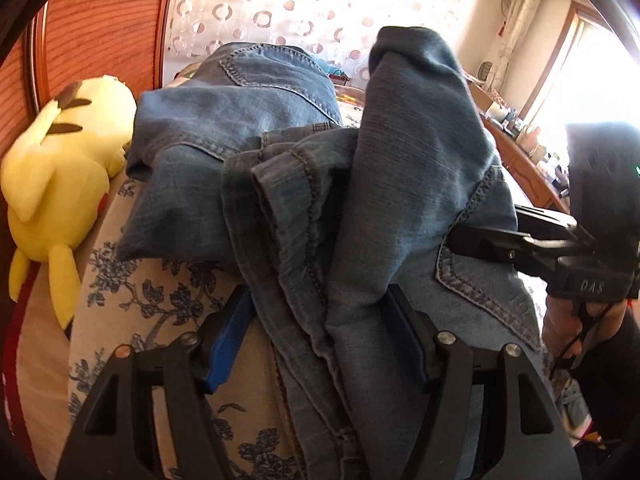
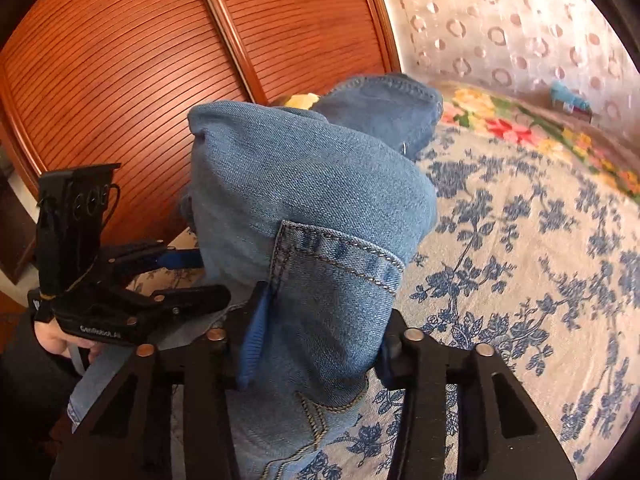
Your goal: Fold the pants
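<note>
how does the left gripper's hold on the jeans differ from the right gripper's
The left gripper has a loose bunch of seams and folds of the jeans between its fingers, with a gap at its left finger. The right gripper has a thick, rounded wad with a hem cuff filling the space between its fingers. The left gripper's fingers stand wider apart than the right gripper's. Both have black frames, blue pads, and work above the floral bedspread.

Right tongs [image 2: 316, 332] clamp bunched jeans [image 2: 304, 200] — over floral bedspread [image 2: 520, 260].

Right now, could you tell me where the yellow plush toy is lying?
The yellow plush toy lies at the left edge of the left wrist view, on the floral bedspread, between the wooden headboard and the jeans.
</note>
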The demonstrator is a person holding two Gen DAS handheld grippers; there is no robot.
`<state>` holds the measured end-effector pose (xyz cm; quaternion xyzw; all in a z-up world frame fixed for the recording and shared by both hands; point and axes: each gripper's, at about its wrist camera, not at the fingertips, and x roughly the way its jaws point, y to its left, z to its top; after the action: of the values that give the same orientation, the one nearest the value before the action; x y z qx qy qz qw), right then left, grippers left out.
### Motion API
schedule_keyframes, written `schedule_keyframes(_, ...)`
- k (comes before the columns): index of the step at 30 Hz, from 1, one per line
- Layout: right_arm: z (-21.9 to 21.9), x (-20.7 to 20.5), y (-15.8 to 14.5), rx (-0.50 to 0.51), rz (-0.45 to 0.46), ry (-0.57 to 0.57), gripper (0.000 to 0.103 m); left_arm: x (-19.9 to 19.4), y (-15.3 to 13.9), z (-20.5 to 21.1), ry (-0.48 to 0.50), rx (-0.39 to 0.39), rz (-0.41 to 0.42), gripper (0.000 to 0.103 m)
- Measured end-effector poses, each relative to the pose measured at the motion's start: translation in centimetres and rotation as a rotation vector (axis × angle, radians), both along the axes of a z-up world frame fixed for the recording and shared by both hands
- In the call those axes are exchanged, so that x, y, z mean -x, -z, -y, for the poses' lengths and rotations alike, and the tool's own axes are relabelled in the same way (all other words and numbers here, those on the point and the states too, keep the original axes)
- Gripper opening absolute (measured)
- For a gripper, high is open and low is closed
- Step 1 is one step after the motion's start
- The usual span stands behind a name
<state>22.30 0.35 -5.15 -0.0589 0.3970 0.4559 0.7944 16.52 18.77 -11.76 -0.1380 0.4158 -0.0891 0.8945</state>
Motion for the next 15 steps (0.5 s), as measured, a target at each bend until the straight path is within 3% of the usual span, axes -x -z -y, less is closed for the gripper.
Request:
schedule_keyframes(5,0.3,0.9,-0.7,-0.008,0.035,0.011,0.032,0.4,-0.2,0.5,0.032,-0.004,0.026,0.048)
schedule_keyframes(10,0.5,2.0,-2.0,-0.036,0.088,0.001,0.026,1.7,-1.5,1.4,0.058,-0.039,0.062,0.02)
schedule_keyframes(15,0.0,3.4,-4.1,-0.069,0.153,-0.014,0.021,2.9,-3.0,1.2,0.057,-0.018,0.113,0.012)
